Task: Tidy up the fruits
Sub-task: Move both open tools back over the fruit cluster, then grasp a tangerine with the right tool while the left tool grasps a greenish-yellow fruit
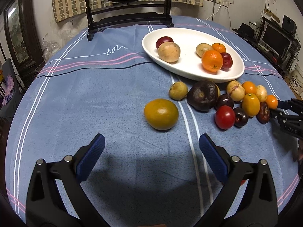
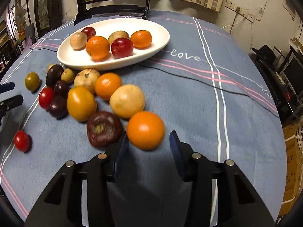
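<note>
While the right gripper [image 2: 148, 143] points down at the table, its blue pads [image 2: 121, 153] stand apart at a moderate width. An orange [image 2: 145, 130] sits at the mouth of the jaws; the left pad is at its edge and the right pad is clear of it, so no grip is made. Just left of that orange lies a dark red wrinkled fruit [image 2: 103, 128], touching the left pad's outer side. Behind these lie a pale round fruit [image 2: 127, 101], a yellow fruit [image 2: 81, 105], another orange [image 2: 108, 85], dark plums and a red tomato [image 2: 46, 97], all close together on the blue cloth [image 2: 189, 98]. A second tomato [image 2: 21, 141] lies apart, near the left edge. Farther back, the white oval dish [image 2: 75, 60] holds six fruits.

The left gripper [image 1: 151, 145] has its jaws wide, with nothing between them. It hangs over bare cloth just short of a yellow-green fruit [image 1: 161, 113], which lies alone, left of the main cluster.
</note>
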Demonstrator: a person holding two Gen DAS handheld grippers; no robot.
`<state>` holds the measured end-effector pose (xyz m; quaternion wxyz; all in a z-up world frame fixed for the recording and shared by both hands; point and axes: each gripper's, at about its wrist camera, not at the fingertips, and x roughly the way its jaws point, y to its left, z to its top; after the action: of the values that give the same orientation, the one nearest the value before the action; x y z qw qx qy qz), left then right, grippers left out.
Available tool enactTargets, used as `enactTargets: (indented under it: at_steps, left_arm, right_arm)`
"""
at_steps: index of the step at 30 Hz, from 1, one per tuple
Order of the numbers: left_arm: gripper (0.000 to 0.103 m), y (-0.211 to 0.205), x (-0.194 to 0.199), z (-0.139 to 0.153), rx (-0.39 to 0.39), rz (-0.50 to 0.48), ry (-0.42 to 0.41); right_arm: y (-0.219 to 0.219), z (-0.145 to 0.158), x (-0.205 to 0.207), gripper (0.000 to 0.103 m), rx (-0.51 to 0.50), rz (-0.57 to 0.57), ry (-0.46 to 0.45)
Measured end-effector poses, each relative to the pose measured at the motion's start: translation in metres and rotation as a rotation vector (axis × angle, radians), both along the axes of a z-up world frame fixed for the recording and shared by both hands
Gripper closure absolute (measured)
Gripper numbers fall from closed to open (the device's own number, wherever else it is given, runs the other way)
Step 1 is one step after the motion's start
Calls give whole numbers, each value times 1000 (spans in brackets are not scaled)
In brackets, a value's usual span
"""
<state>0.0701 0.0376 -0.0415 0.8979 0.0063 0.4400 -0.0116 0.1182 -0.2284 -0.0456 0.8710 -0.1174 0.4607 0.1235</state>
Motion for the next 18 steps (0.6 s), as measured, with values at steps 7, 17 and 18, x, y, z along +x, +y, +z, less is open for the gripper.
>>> enactTargets:
  at_steps: [7,17,18]
  left_arm:
    - [2,-1,11,-3,-11,2,18]
    - [2,-2,29,-5,-11,4,31]
    - [3,-2,31,-6,-7,5,30]
  right_arm:
    - [2,1,6,65,29,4,14]
    - [-10,7,-29,65,96,-9,-6]
    - [-11,8,-32,65,100,-6,-8]
